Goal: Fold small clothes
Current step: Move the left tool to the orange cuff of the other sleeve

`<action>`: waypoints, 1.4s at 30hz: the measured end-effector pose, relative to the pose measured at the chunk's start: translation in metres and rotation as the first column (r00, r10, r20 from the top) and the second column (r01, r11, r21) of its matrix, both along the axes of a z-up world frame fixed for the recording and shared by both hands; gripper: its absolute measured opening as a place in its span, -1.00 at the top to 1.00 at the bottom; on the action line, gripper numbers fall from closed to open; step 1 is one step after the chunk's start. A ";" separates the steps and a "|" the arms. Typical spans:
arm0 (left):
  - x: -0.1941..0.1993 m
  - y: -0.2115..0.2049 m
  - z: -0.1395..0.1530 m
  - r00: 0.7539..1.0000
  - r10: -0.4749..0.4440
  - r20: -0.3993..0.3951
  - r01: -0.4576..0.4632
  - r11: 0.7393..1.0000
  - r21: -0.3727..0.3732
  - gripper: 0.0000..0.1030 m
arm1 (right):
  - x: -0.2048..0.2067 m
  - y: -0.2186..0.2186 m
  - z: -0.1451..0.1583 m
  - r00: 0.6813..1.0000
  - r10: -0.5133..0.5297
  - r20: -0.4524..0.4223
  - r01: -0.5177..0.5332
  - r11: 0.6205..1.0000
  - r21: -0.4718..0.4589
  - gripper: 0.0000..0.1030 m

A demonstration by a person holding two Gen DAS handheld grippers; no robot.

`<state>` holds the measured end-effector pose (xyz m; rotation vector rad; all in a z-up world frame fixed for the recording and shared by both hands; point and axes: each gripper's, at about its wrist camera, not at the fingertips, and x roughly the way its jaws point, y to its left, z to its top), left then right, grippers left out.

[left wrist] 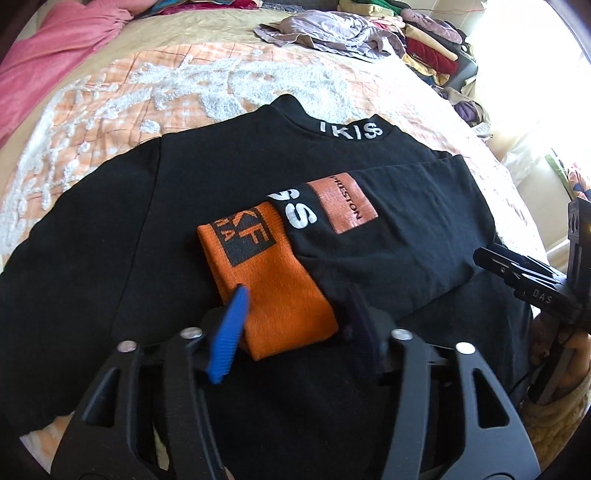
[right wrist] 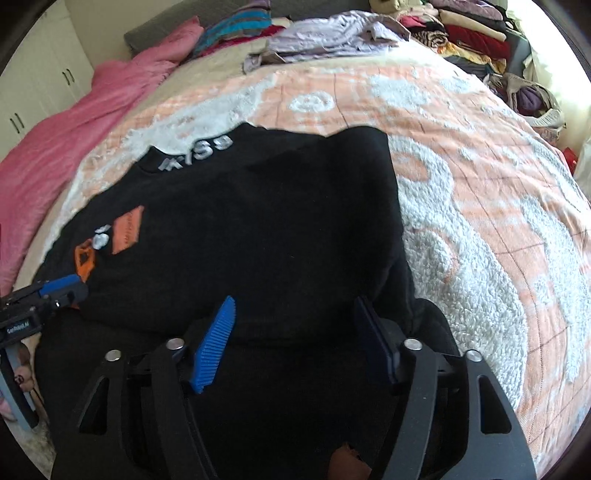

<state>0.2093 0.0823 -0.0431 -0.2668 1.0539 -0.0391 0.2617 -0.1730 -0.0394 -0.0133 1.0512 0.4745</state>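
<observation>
A black top lies flat on the bed, on an orange and white blanket. Its neck, with white letters, points to 12 o'clock in the left wrist view. One sleeve is folded across the top. The sleeve has an orange cuff and an orange patch.

The left gripper hangs right over the cuff at 6 o'clock. Its jaws are apart. The cuff lies between them, and the blue pad sits just beside the cuff's edge. The dark pad on the other side is close to the cuff, but it does not look like it is squeezing.

The right gripper is over the top's other side, at 6 o'clock in its own view. Its jaws are wide apart, with black cloth under them and nothing pinched.

A pink blanket lies at 10 o'clock. A purple-grey heap of clothes sits at 12 o'clock. Stacks of folded clothes are at 1 o'clock.
</observation>
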 end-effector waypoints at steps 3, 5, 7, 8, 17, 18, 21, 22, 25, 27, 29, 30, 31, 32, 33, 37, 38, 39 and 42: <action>-0.004 0.000 0.006 1.000 0.002 0.012 -0.002 1.000 0.001 -0.05 | -0.005 0.002 0.008 1.000 0.009 0.019 -0.009 1.000 0.028 -0.60; -0.006 0.001 0.011 1.000 0.005 0.022 -0.005 1.000 0.004 -0.05 | -0.011 0.004 0.015 0.999 0.021 0.050 -0.023 0.999 0.043 -0.60; -0.008 0.003 0.016 0.999 0.012 0.033 -0.012 1.000 0.003 -0.19 | -0.013 0.003 0.020 0.997 0.026 0.070 -0.030 0.998 0.050 -0.81; -0.010 0.004 0.019 0.999 0.016 0.040 -0.016 1.000 0.001 -0.22 | -0.015 0.002 0.023 0.996 0.025 0.081 -0.029 0.998 0.056 -0.85; -0.034 0.016 0.041 0.991 0.079 0.109 -0.081 0.997 0.018 -0.62 | -0.025 -0.001 0.041 0.990 0.012 0.143 -0.031 0.990 0.135 -0.91; -0.037 0.018 0.043 0.989 0.088 0.115 -0.091 0.996 0.021 -0.70 | -0.026 -0.002 0.043 0.989 0.009 0.149 -0.031 0.989 0.144 -0.91; -0.047 0.023 0.048 0.985 0.109 0.137 -0.114 0.993 0.029 -0.80 | -0.030 -0.002 0.047 0.985 0.006 0.174 -0.032 0.989 0.146 -0.91; -0.050 0.024 0.049 0.983 0.113 0.142 -0.120 0.992 0.037 -0.80 | -0.032 -0.001 0.049 0.982 0.006 0.188 -0.033 0.990 0.140 -0.91; -0.057 0.026 0.049 0.982 0.121 0.146 -0.130 0.990 0.056 -0.81 | -0.037 0.003 0.052 0.977 0.009 0.213 -0.036 0.992 0.119 -0.91; -0.062 0.030 0.048 0.980 0.136 0.146 -0.145 0.988 0.052 -0.81 | -0.041 0.007 0.055 0.973 0.016 0.229 -0.045 0.992 0.122 -0.91; -0.066 0.033 0.046 0.979 0.145 0.143 -0.154 0.987 0.051 -0.81 | -0.045 0.009 0.057 0.971 0.024 0.240 -0.055 0.990 0.126 -0.91; -0.070 0.035 0.045 0.978 0.151 0.142 -0.159 0.986 0.052 -0.81 | -0.047 0.010 0.059 0.969 0.026 0.246 -0.060 0.990 0.130 -0.91; -0.073 0.038 0.043 0.977 0.159 0.139 -0.168 0.984 0.054 -0.81 | -0.049 0.012 0.061 0.967 0.030 0.253 -0.066 0.988 0.136 -0.91; -0.075 0.039 0.042 0.977 0.164 0.138 -0.173 0.983 0.056 -0.81 | -0.052 0.015 0.062 0.965 0.036 0.259 -0.074 0.987 0.141 -0.91; -0.078 0.042 0.040 0.975 0.173 0.136 -0.183 0.981 0.060 -0.81 | -0.053 0.016 0.063 0.964 0.039 0.262 -0.079 0.987 0.142 -0.91; -0.087 0.052 0.037 0.972 0.198 0.126 -0.206 0.977 0.048 -0.81 | -0.061 0.027 0.067 0.958 0.065 0.278 -0.107 0.985 0.138 -0.91; -0.089 0.054 0.037 0.971 0.205 0.127 -0.212 0.976 0.043 -0.81 | -0.062 0.030 0.067 0.957 0.070 0.280 -0.111 0.985 0.134 -0.91; -0.091 0.056 0.037 0.970 0.207 0.129 -0.214 0.976 0.043 -0.81 | -0.064 0.033 0.067 0.957 0.073 0.282 -0.115 0.985 0.132 -0.91; -0.098 0.061 0.038 0.965 0.225 0.132 -0.231 0.972 0.036 -0.81 | -0.070 0.043 0.069 0.955 0.091 0.283 -0.134 0.981 0.138 -0.91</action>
